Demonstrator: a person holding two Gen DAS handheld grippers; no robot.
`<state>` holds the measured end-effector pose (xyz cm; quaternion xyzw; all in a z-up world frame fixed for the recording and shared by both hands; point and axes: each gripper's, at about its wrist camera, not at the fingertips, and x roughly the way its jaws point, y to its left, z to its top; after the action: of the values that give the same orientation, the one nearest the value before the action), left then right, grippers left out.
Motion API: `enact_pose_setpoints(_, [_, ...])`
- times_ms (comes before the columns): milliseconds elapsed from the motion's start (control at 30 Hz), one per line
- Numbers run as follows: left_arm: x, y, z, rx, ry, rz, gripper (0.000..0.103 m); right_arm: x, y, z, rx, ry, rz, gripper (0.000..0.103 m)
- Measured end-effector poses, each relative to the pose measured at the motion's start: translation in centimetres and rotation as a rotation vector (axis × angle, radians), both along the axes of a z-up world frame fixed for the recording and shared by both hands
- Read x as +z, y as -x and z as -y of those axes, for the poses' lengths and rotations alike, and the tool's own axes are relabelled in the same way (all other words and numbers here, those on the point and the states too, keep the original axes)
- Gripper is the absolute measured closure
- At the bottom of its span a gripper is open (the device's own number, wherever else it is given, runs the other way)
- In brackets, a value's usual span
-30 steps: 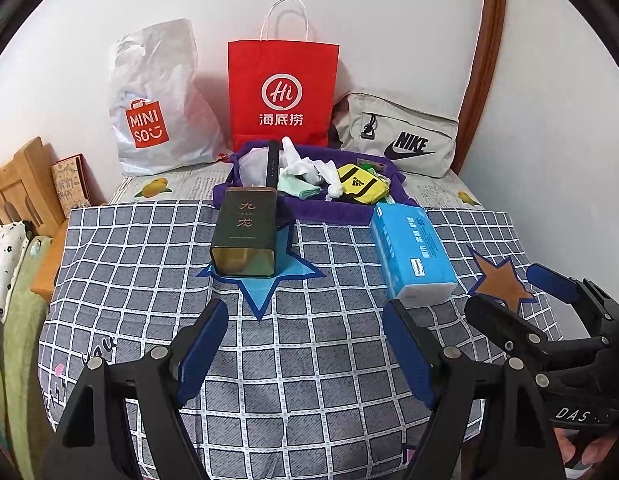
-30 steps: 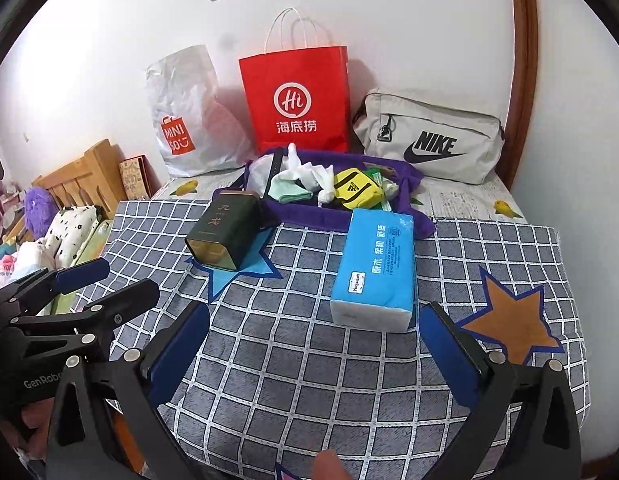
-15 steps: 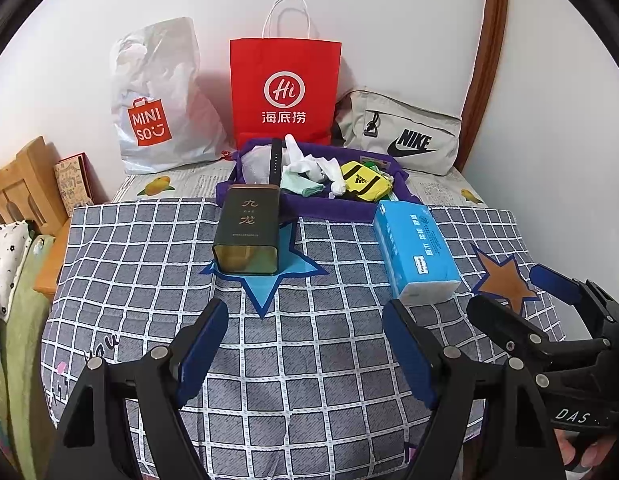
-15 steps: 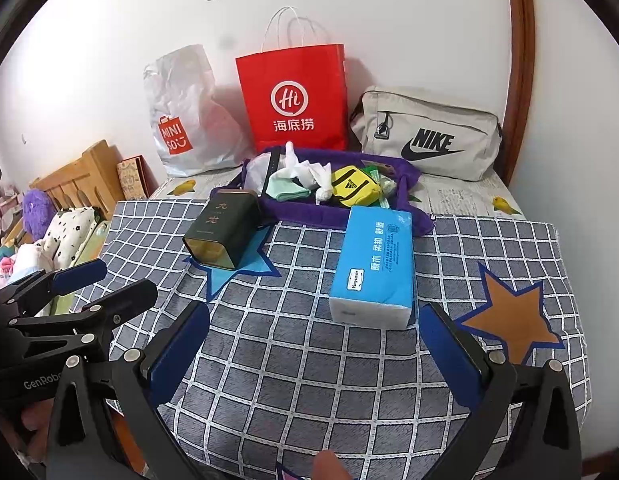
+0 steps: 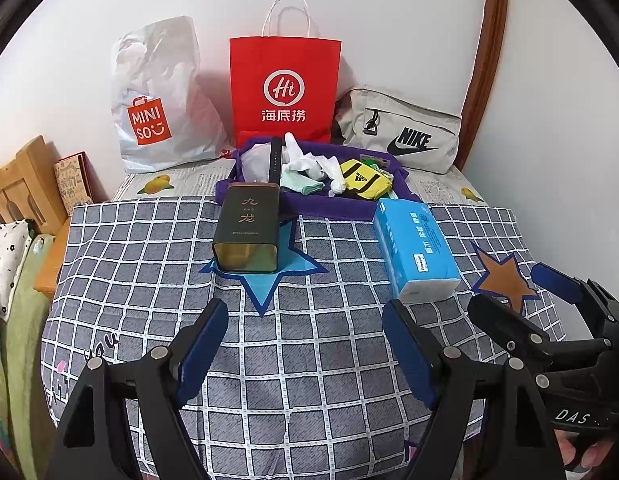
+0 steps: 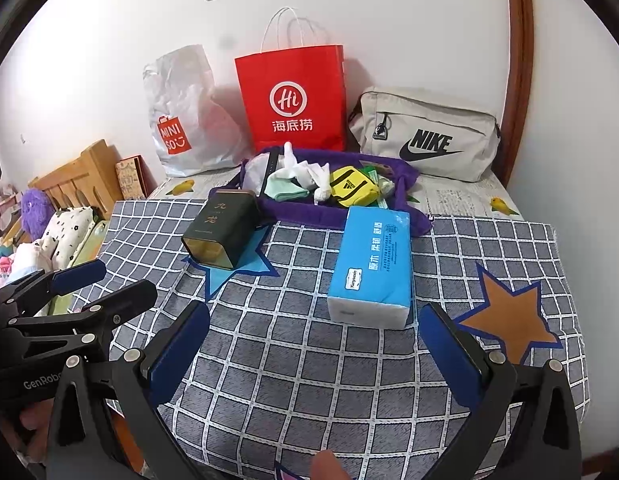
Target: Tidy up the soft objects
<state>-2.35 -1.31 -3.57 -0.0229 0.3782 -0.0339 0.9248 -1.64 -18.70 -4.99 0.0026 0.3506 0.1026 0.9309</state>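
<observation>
Left tool [image 5: 305, 344] fingers spread wide, empty, right tool [image 6: 313, 348] likewise, held side by side

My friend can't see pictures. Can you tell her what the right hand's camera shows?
The open right gripper hovers over a checked cloth, facing a blue tissue pack. Behind sit a dark tin and a purple tray of soft things.

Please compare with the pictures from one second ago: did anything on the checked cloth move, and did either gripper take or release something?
Nothing visibly changed. The left gripper and the right gripper stay open and empty above the checked cloth. The tissue pack, the dark tin and the purple tray of soft items lie as before; only the view drifts slightly.
</observation>
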Motion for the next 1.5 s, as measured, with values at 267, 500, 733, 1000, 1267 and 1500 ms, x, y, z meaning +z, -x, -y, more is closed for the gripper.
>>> enact_pose_setpoints(267, [-0.11,0.0,-0.09,-0.002,0.001,-0.002,0.025,-0.08,0.05,0.13,0.001,-0.006,-0.002,0.0])
enact_pose_setpoints(500, [-0.09,0.04,-0.01,-0.002,0.0,-0.003,0.025,-0.08,0.13,0.14,0.0,-0.005,-0.001,0.0])
enact_pose_setpoints(733, [-0.06,0.07,-0.03,-0.001,0.0,-0.008,0.025,-0.05,0.09,0.18,0.001,-0.004,-0.001,0.0])
enact_pose_setpoints(1000, [0.03,0.16,0.12,-0.005,-0.006,-0.006,0.025,0.21,0.24,0.23,-0.006,0.003,0.003,0.0])
enact_pose_setpoints(1267, [0.06,0.14,0.12,-0.005,-0.008,-0.005,0.025,0.23,0.35,0.16,-0.007,-0.001,0.002,0.0])
enact_pose_setpoints(1500, [0.04,0.13,0.11,-0.006,-0.008,-0.005,0.025,0.21,0.35,0.16,-0.008,-0.001,0.003,0.0])
